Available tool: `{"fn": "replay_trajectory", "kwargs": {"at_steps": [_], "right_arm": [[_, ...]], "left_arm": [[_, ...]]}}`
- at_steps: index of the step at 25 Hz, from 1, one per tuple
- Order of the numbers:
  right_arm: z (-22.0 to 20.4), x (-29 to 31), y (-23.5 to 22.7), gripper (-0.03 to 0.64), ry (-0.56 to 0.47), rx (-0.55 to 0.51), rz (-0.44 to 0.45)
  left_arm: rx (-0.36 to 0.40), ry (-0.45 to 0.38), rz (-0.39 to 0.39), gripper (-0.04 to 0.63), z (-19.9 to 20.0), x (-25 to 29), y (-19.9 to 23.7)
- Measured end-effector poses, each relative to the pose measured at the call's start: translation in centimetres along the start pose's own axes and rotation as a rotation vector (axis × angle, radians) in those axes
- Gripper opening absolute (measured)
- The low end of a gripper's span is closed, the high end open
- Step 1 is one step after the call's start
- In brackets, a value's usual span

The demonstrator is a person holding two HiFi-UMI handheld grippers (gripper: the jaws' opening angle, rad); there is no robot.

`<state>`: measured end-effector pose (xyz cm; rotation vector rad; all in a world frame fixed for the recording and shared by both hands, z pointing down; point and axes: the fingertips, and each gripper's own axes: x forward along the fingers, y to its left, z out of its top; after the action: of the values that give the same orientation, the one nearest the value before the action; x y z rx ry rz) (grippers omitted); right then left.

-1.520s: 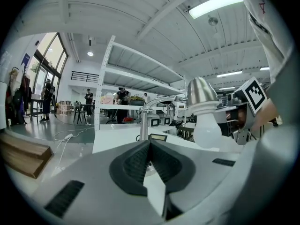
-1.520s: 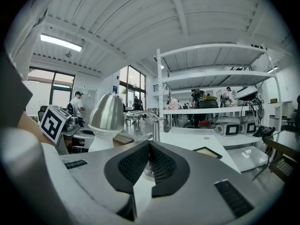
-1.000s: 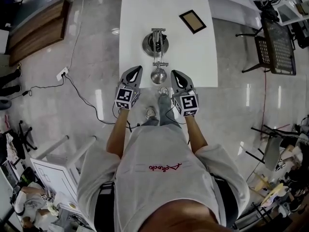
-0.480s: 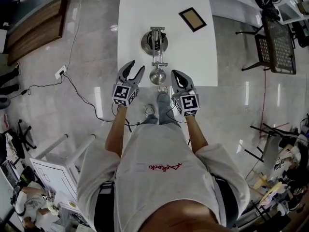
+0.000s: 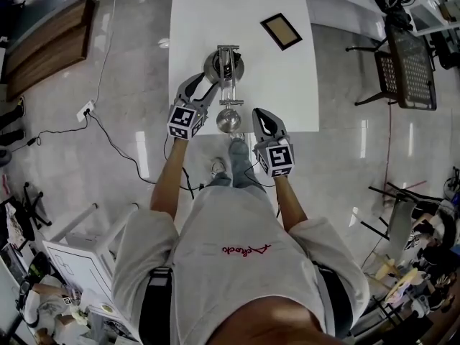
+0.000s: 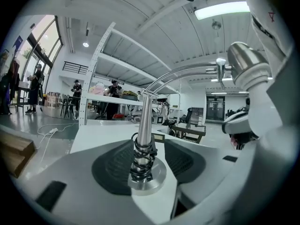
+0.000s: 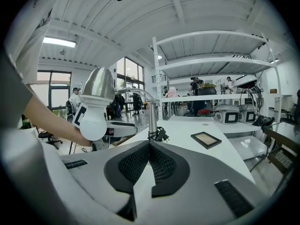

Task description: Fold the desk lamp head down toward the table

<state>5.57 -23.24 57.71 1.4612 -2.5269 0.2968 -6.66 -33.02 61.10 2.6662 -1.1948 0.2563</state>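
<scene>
A lamp stands near the front edge of a white table, its head raised. The left gripper has its jaws wide apart around the post (not touching it). The right gripper, jaws together and empty, hovers beside the head.

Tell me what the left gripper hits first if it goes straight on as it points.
Most likely the lamp post, cord wound round its foot; it stands straight ahead between the open jaws of the left gripper.
</scene>
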Motion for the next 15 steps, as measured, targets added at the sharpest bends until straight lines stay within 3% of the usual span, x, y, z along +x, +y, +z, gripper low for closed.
{"fn": "replay_trajectory", "kwargs": {"at_steps": [15], "right_arm": [[-0.1, -0.1, -1.4, 0.018, 0.009, 0.011, -0.007]], "left_arm": [[0.076, -0.015, -0.072, 0.199, 3.3, 8.2, 0.6]]}}
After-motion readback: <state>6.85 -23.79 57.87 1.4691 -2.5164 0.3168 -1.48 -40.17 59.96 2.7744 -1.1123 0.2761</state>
